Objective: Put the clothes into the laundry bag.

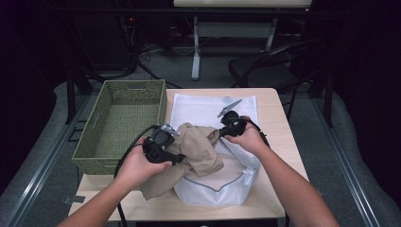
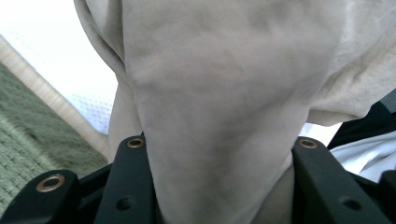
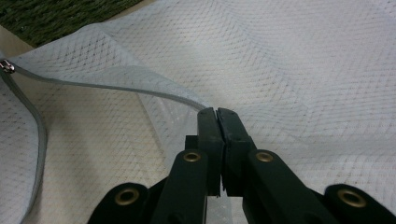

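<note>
A beige garment (image 1: 191,156) is bunched over the open mouth of a white mesh laundry bag (image 1: 213,189) on the wooden table. My left gripper (image 1: 161,144) is shut on the garment (image 2: 224,93), whose cloth runs up between the black jaws. My right gripper (image 1: 231,126) is shut on the bag's grey zipper edge (image 3: 140,91), holding the mesh (image 3: 289,70) up at the opening. The zipper pull (image 3: 6,66) shows at the far left of the right gripper view.
A green woven basket (image 1: 94,127) stands on the table's left side, close to my left hand. The grey three-cornered plate (image 1: 229,108) sticks up beyond my right gripper. A table leg and a dark chair stand on the floor behind.
</note>
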Demonstrator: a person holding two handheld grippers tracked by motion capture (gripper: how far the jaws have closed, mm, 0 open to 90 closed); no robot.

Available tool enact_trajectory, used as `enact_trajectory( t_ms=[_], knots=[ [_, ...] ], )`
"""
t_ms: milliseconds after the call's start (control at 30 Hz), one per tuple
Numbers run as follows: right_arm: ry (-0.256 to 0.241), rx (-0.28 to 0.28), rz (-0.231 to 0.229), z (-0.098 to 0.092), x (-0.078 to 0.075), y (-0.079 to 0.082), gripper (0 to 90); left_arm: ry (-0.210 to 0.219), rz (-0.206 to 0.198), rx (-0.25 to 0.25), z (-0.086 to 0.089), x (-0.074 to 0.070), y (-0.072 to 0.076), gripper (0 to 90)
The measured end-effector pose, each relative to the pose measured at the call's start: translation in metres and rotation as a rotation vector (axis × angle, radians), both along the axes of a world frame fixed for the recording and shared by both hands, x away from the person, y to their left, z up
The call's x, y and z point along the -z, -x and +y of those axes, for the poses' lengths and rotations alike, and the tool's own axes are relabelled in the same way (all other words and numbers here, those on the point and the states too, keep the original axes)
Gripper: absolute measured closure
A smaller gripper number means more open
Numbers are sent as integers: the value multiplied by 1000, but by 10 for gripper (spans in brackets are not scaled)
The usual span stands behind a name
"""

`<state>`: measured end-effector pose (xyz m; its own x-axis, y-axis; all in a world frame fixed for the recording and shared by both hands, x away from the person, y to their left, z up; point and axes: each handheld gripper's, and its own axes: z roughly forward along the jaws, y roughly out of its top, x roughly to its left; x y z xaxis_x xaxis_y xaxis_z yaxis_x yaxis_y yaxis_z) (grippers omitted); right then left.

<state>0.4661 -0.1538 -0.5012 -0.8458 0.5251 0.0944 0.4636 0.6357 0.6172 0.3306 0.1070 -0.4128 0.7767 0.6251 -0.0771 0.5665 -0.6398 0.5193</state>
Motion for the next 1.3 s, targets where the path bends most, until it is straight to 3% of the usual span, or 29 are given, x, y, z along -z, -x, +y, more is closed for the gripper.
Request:
enact_trajectory(
  t_ms=[367,400,433,633,733,1300],
  knots=[
    [-1,3,6,0,-1,1,892,5,16,49,-17,13,10,601],
    [-19,15,5,1,0,2,892,2,16,52,-18,15,10,601],
    [12,-2,7,0,-2,1,892,4,22,53,-20,18,11,601],
    [9,1,4,0,-3,1,892,-3,32,70,-27,28,13,601],
    [-8,5,-5,0,-2,1,892,-4,31,73,-32,33,14,601],
    [3,2,-3,-1,-4,2,892,4,44,72,-40,55,16,601]
  ],
)
